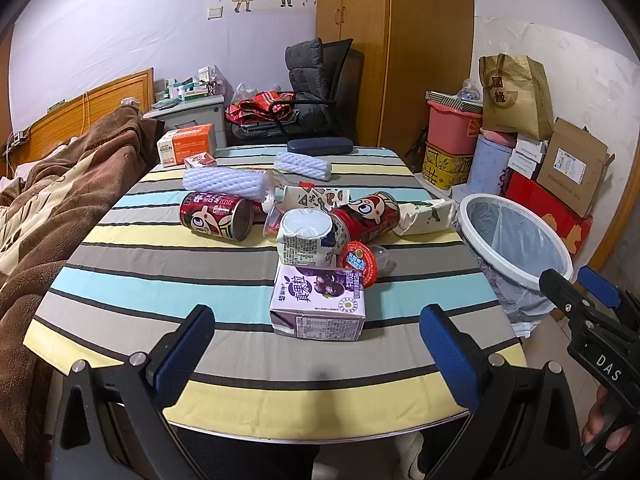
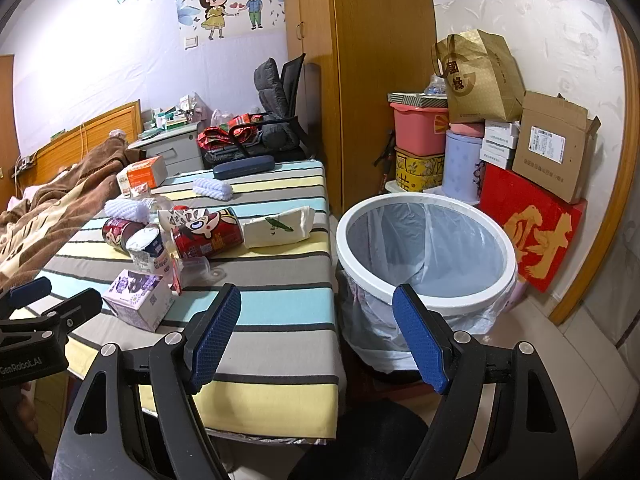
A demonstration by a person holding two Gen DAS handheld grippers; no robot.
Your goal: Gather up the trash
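Trash lies in a heap on the striped table: a purple juice carton nearest me, a white yogurt cup, a red jelly cup, two red cans on their sides, and a paper packet. A white-rimmed bin with a plastic liner stands on the floor right of the table. My left gripper is open and empty, just short of the carton. My right gripper is open and empty, over the table's right edge beside the bin.
Two white foam sleeves, a dark case and an orange box lie at the table's far end. A bed with a brown blanket is on the left. Boxes and bags are stacked behind the bin.
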